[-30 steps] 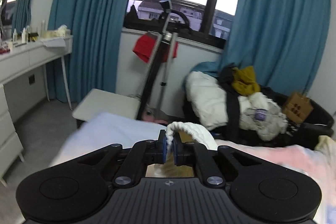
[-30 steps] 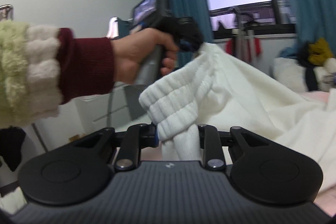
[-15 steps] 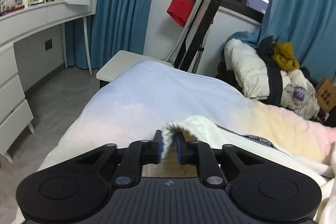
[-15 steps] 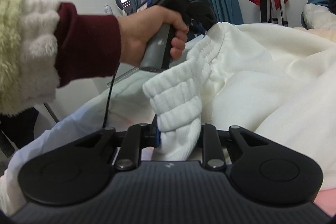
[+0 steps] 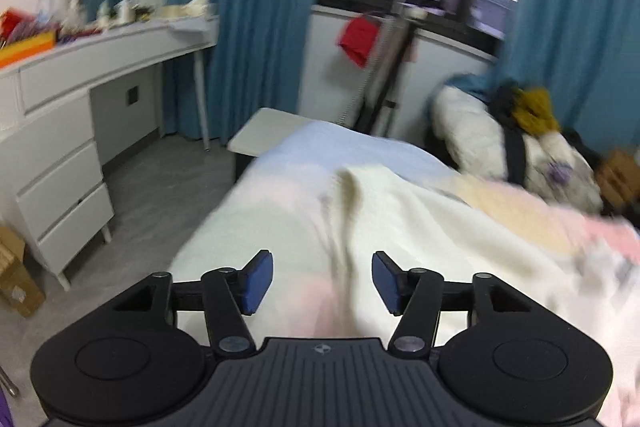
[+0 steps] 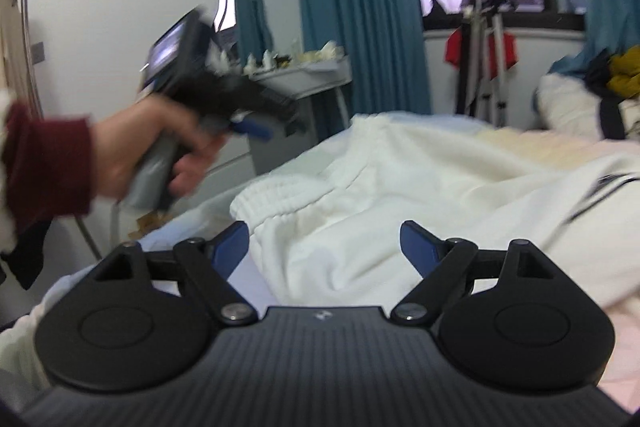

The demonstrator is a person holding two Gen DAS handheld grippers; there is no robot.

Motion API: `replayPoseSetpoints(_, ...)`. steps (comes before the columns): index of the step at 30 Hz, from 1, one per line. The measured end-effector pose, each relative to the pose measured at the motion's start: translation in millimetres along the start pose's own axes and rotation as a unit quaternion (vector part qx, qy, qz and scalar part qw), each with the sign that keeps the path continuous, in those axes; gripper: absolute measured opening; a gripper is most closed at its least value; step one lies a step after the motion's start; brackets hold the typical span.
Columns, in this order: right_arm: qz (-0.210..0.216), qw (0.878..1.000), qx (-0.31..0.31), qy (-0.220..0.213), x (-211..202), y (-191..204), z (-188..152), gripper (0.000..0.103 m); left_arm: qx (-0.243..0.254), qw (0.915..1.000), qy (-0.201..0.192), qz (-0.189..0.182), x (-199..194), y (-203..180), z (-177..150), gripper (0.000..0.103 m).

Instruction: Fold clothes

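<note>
Both grippers are opening over a white garment spread on a bed. Left gripper (image 5: 322,281), seen from its own wrist camera, is spreading its blue pads (image 5: 258,281) apart, with nothing clamped between them; the white garment (image 5: 400,227) is lying on the bed (image 5: 320,151) beyond and beneath the fingers, not pressed by either pad. Right gripper (image 6: 324,251) is likewise widening its jaws, its blue pads (image 6: 230,249) standing clear on either side of the garment's ribbed elastic band (image 6: 280,199), which is resting loose on the bed between and just beyond them. In the right wrist view, a hand (image 6: 156,147) in a dark red sleeve (image 6: 48,167) is gripping the handle of the left gripper at the left, blurred and raised off the near left edge of the bed. Farther off, a white dressing table (image 5: 80,75) is standing at the left, teal curtains (image 5: 240,7) are flanking the window, and a heap of clothes (image 5: 520,139) is piled at the far right.
</note>
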State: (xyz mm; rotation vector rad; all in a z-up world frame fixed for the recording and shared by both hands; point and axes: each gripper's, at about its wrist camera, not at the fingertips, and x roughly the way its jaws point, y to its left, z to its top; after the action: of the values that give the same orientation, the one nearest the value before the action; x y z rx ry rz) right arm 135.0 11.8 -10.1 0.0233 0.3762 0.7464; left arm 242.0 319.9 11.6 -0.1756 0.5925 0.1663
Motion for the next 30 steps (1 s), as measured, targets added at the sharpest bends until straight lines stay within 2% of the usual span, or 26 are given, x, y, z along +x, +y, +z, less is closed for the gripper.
replayPoseSetpoints(5, -0.047, 0.999, -0.016, -0.018, -64, -18, 9, 0.084, 0.037, 0.9973, -0.005, -0.063, -72, -55, -51, 0.060)
replayPoseSetpoints(9, -0.089, 0.996, -0.013, -0.026, -113, -37, 7, 0.084, 0.070, 0.9928, -0.027, -0.094, -117, -105, -73, 0.062)
replayPoseSetpoints(11, -0.114, 0.993, -0.005, -0.034, -134, -50, 4, 0.084, 0.066, 0.9905, -0.038, -0.115, -138, -126, -83, 0.067)
replayPoseSetpoints(13, -0.142, 0.989, 0.005, -0.041, -155, -66, -2, 0.084, 0.068, 0.9871, -0.050, -0.137, -154, -149, -95, 0.078)
replayPoseSetpoints(17, -0.188, 0.980, 0.036, -0.048, -171, -91, -19, 0.084, 0.087, 0.9808, -0.054, -0.166, -168, -194, -123, 0.083)
replayPoseSetpoints(20, -0.221, 0.971, 0.072, -0.055, -180, -105, -29, 0.084, 0.113, 0.9782, -0.051, -0.166, -161, -221, -138, 0.083)
replayPoseSetpoints(22, -0.240, 0.963, 0.106, -0.060, -186, -116, -35, 0.084, 0.126, 0.9789, -0.042, -0.155, -145, -236, -135, 0.083)
replayPoseSetpoints(27, -0.245, 0.952, 0.165, -0.075, -196, -146, -49, 0.084, 0.148, 0.9789, -0.039, -0.136, -89, -270, -102, 0.083)
replayPoseSetpoints(30, -0.249, 0.950, 0.180, -0.055, -194, -162, -64, 0.084, 0.151, 0.9803, -0.042, -0.120, -47, -292, -76, 0.082)
